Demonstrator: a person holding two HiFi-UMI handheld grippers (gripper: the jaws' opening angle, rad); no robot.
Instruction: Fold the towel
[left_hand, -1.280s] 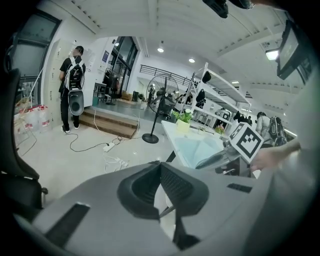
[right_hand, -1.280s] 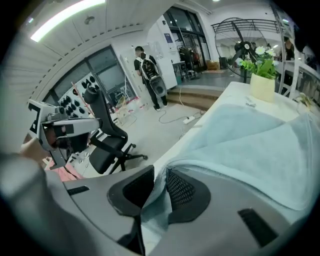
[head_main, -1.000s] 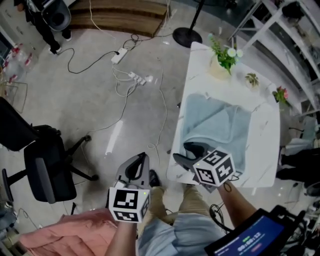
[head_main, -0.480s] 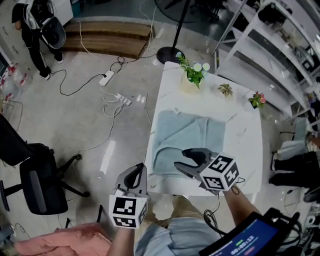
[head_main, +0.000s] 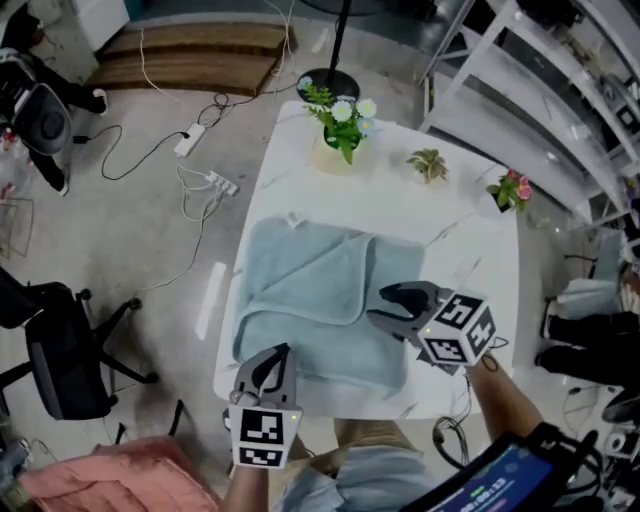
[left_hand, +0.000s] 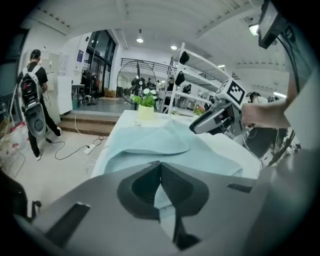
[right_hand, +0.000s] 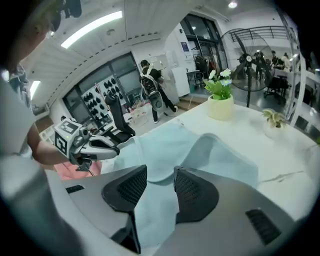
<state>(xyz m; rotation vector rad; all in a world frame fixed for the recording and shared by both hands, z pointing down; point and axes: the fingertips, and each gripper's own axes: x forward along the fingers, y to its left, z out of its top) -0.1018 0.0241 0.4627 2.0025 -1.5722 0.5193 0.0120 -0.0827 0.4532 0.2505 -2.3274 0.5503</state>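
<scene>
Pale-blue towel (head_main: 312, 300) lies rumpled, one flap folded over, on the white table (head_main: 450, 215). At its near edge the left gripper (head_main: 281, 349) has its jaws pressed together on nothing, so it could only shove cloth off the edge. Farther right, the right gripper (head_main: 379, 304), half spread and just narrowing on nothing, might pinch both layers. The far flower pot (head_main: 334, 155) risks a knock.

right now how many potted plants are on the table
3: white-flowered plant in a cream pot at the far edge, small green plant right of it, pink-flowered plant at the far right corner.
</scene>
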